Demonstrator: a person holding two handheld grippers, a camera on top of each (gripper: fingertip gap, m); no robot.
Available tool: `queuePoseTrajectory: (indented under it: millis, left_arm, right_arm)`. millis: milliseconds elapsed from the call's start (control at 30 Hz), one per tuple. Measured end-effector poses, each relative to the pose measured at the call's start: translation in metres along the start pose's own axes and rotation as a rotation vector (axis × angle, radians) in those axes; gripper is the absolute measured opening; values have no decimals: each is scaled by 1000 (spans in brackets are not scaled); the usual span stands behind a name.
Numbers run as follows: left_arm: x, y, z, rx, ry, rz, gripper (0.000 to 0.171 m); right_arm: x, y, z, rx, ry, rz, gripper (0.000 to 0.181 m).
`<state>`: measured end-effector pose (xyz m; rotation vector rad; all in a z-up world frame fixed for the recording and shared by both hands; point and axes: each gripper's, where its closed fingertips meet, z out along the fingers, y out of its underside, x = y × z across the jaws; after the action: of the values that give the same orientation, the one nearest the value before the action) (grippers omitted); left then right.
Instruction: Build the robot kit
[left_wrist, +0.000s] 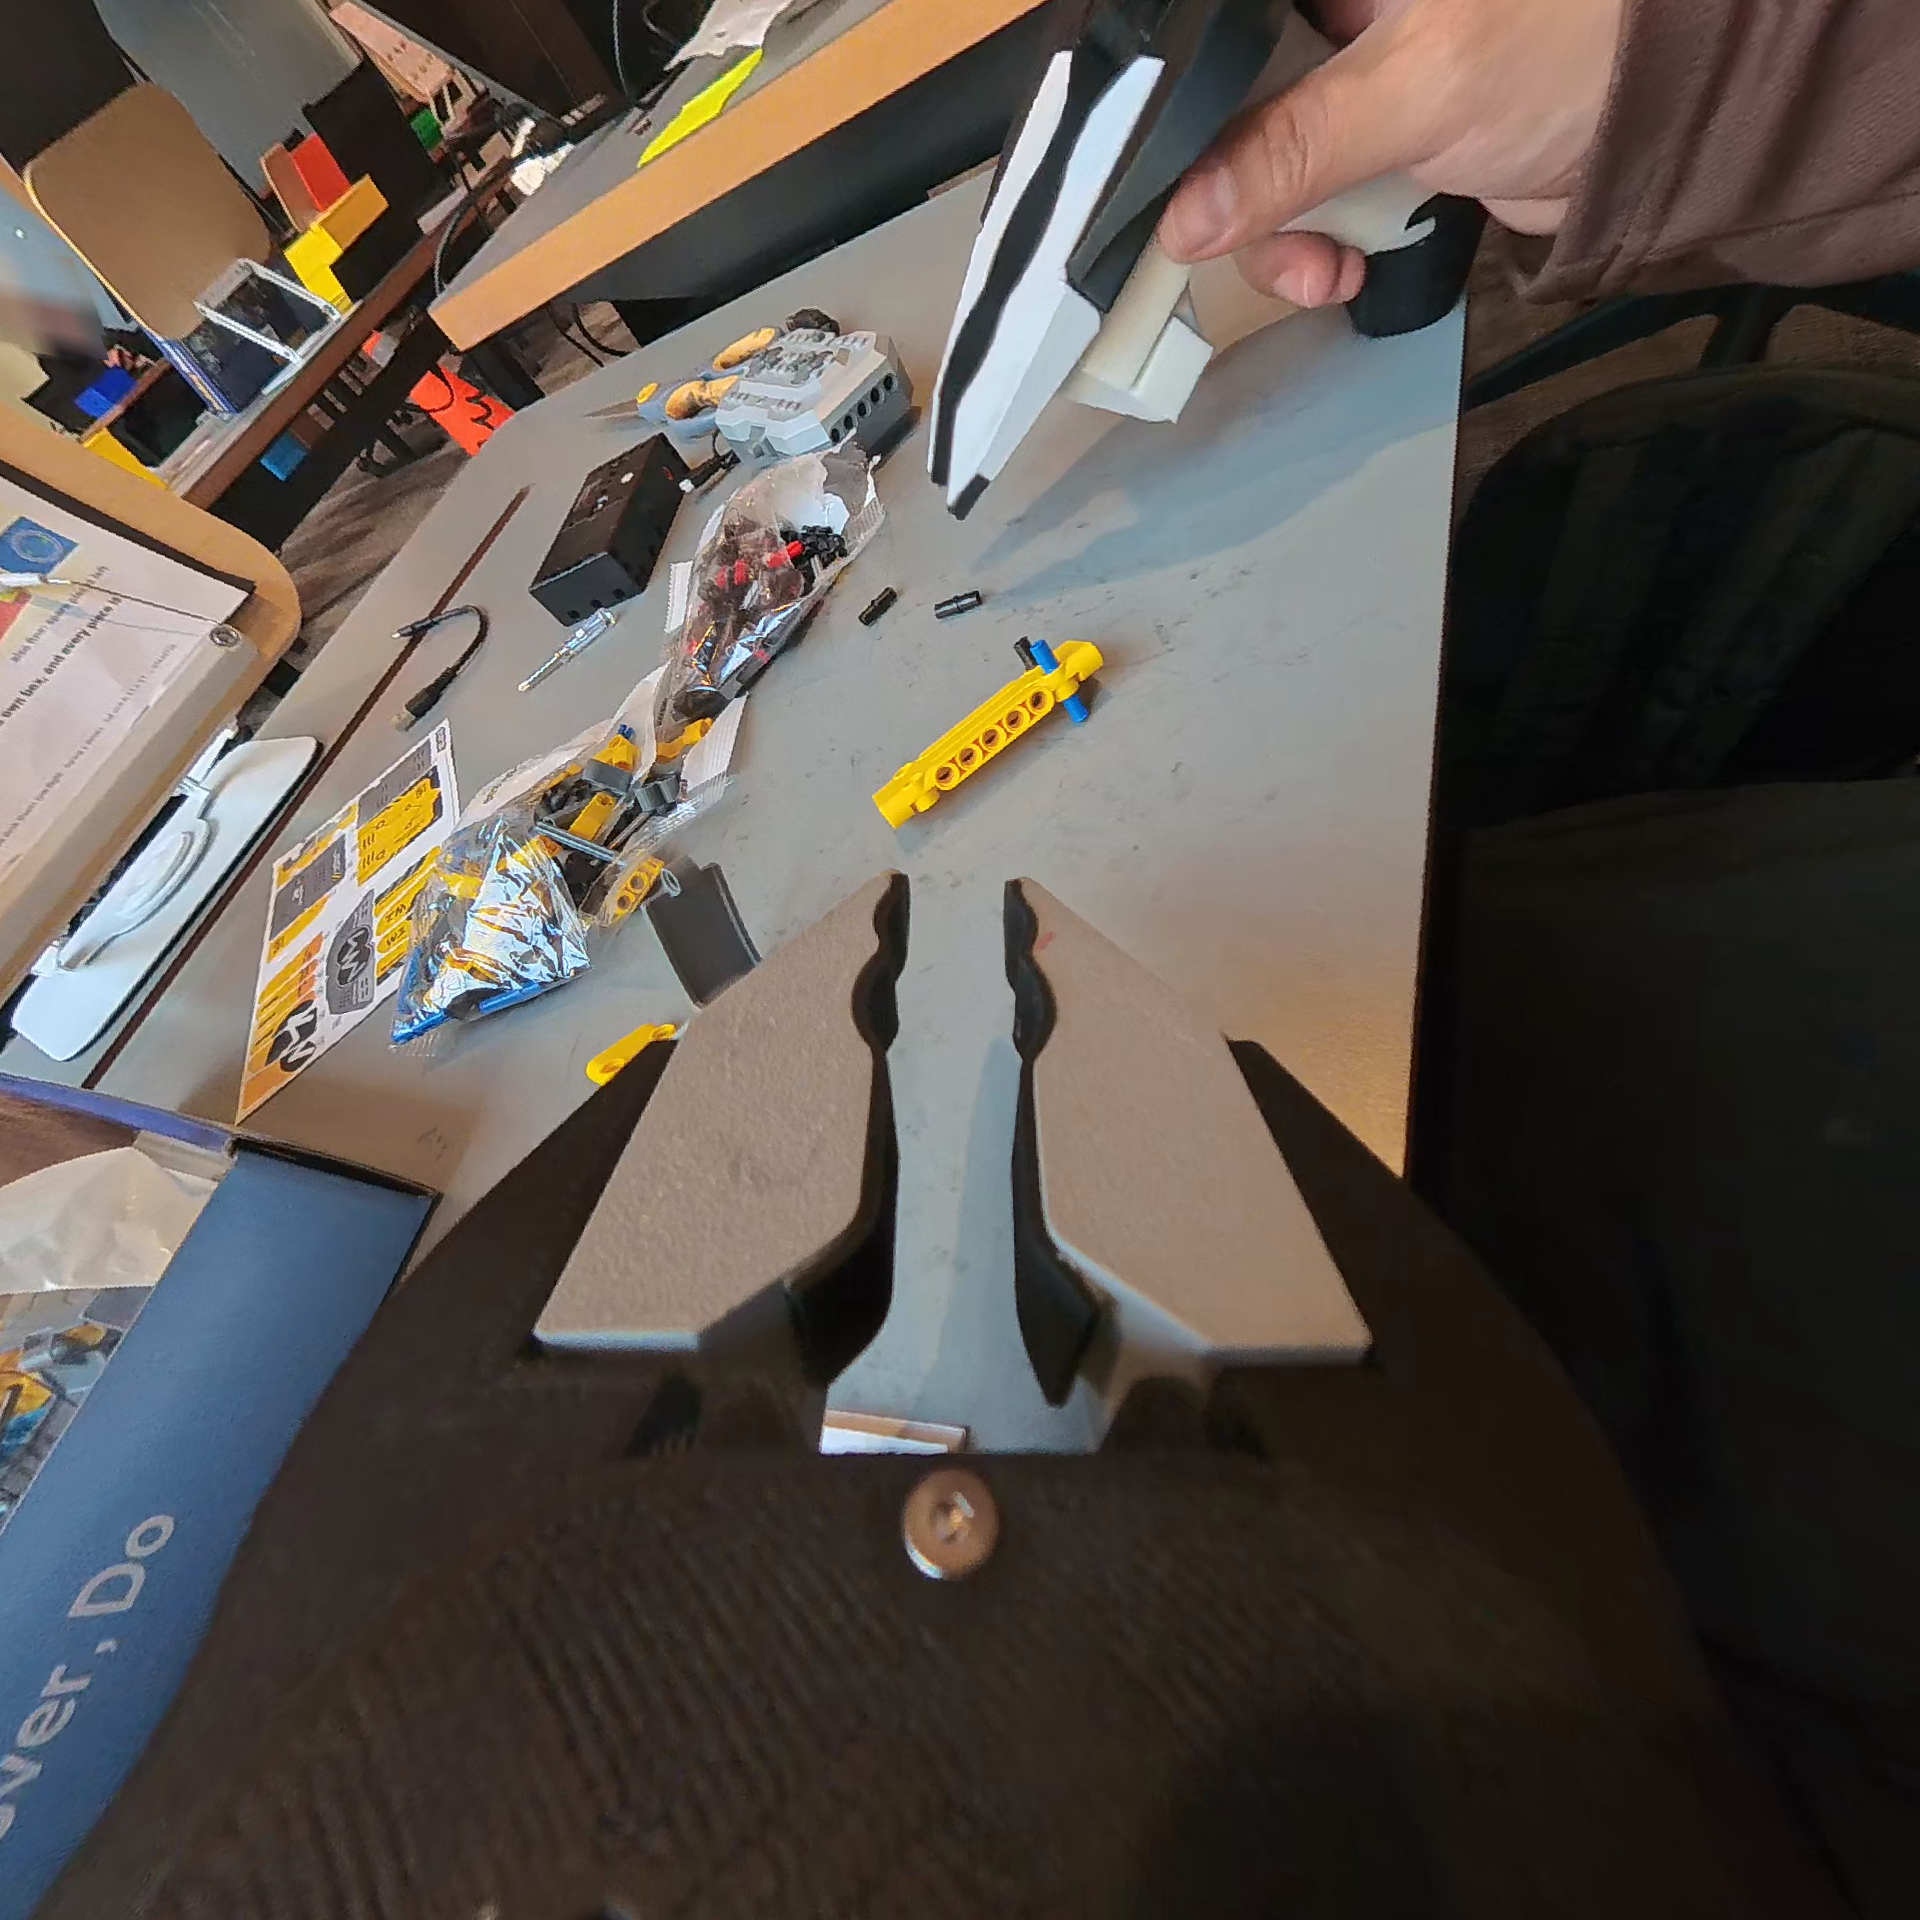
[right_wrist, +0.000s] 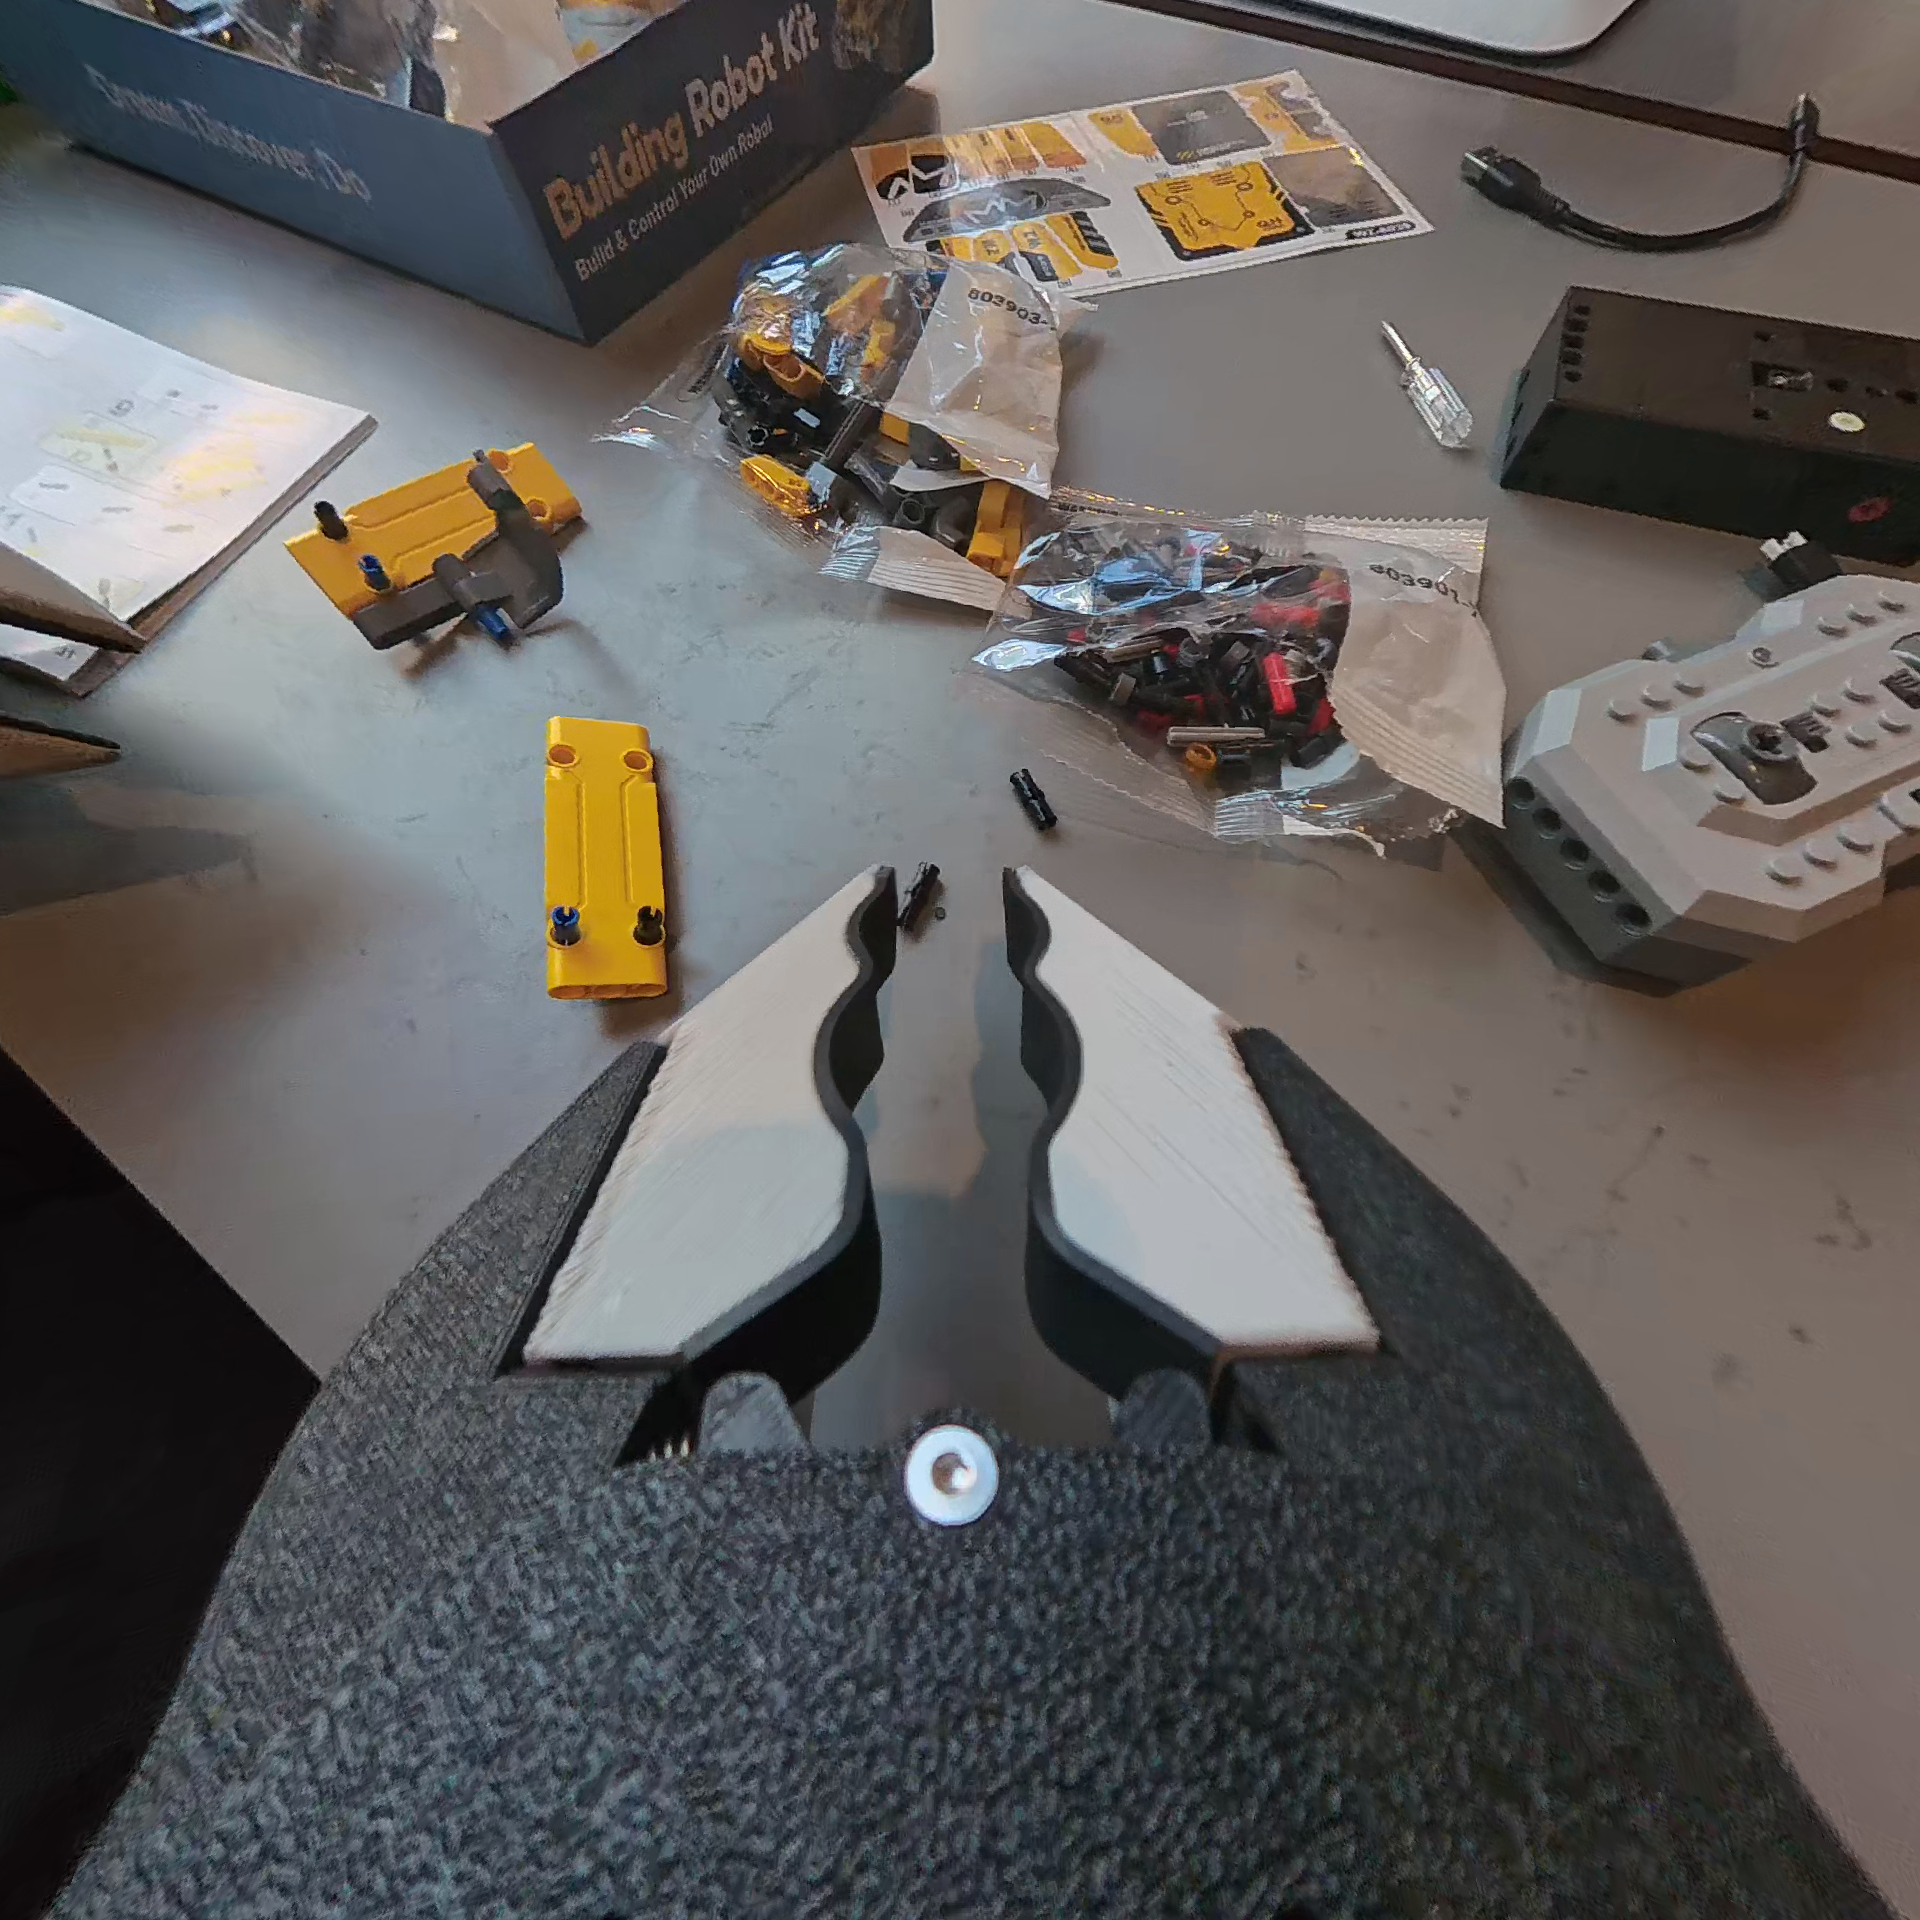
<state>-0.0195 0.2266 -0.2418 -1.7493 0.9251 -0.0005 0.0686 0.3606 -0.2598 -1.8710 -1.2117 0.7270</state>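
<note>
Left gripper: the left gripper (left_wrist: 956, 883) hovered low over the table (left_wrist: 1195, 883), its grey, grainy fingers apart with nothing between them; wavy black pads lined the inner edges.
Nearest to it: a yellow beam (left_wrist: 987, 732), long and pierced with round holes, lay just beyond the tips, a blue pin through its far end.
Right gripper: the right gripper (right_wrist: 948, 878) hung over the same matte grey tabletop, white ridged fingers parted and empty, the body speckled black.
Nearest to it: a small black pin (right_wrist: 920, 894) lay at the tip of the left finger; whether it touched the pad I could not tell. A second black pin (right_wrist: 1034, 798) lay a little farther off to the right.
Yellow panel: a flat rounded yellow panel (right_wrist: 605, 871) rested left of the right gripper, with a blue and a black stud at its near end.
Assembly: farther left, a yellow-and-grey assembly (right_wrist: 447, 545) sat beside an open booklet (right_wrist: 156, 468).
Bags: a crinkled clear bag of black and red pins (right_wrist: 1226, 665) and a bag of yellow parts (right_wrist: 894, 384) lay beyond.
Far side: a glossy sticker sheet (right_wrist: 1143, 182) and a dark blue cardboard box (right_wrist: 436, 197).
Right side: a studded grey block (right_wrist: 1714, 790), a black box (right_wrist: 1704, 416), and a clear-handled screwdriver (right_wrist: 1429, 390).
Hand: in the left view a hand (left_wrist: 1382, 135) gripped the right gripper's pale handle.
</note>
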Motion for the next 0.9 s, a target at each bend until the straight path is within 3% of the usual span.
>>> queuePoseTrajectory:
  millis: [900]
  left_arm:
    - [0, 0, 0, -2, 5, -12, 15]
  right_arm:
    - [-41, 2, 0, -14, -175, -99, 27]
